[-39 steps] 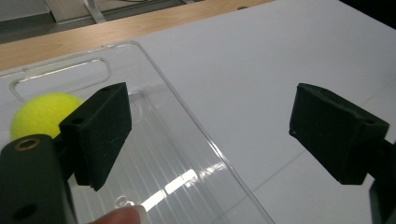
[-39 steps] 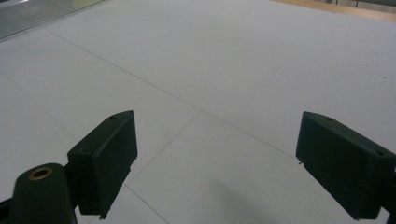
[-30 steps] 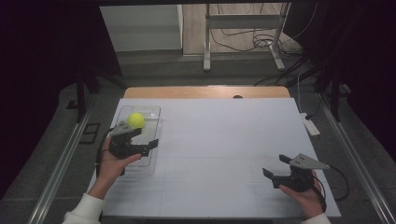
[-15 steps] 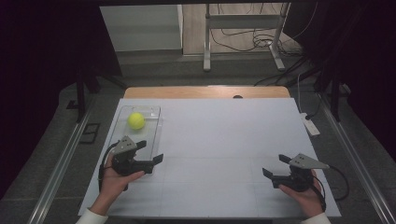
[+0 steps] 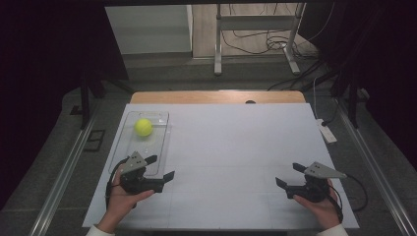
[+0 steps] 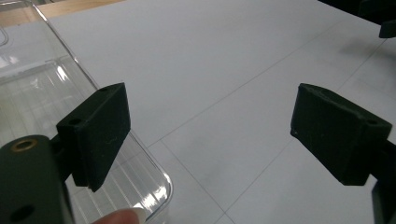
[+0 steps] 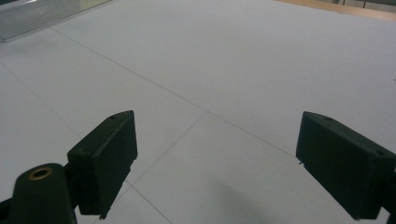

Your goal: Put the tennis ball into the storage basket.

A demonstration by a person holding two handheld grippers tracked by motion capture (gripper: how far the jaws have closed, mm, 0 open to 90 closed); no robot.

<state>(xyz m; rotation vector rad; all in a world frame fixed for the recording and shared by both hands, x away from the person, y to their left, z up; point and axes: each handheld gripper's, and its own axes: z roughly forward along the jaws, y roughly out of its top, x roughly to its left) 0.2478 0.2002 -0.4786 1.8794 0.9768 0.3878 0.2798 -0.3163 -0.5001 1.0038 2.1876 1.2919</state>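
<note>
The yellow ball [image 5: 143, 127] sits in the clear tray [image 5: 129, 150] at the desk's [image 5: 236, 147] left. The left gripper [image 5: 162, 167] waits just by the tray's near end, fingers wide apart, holding nothing. The right gripper [image 5: 287, 174] rests far right, fingers also wide, empty. I think both should settle down flat and calm.

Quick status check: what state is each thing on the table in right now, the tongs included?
Tennis ball: lying in the clear tray, at its far end, free of both tongs.
Clear tray: flat on the white table, open-topped.
Left tongs: jaws open, nothing between them, by the tray's near corner.
Right tongs: jaws open, nothing between them, above bare table.
</note>
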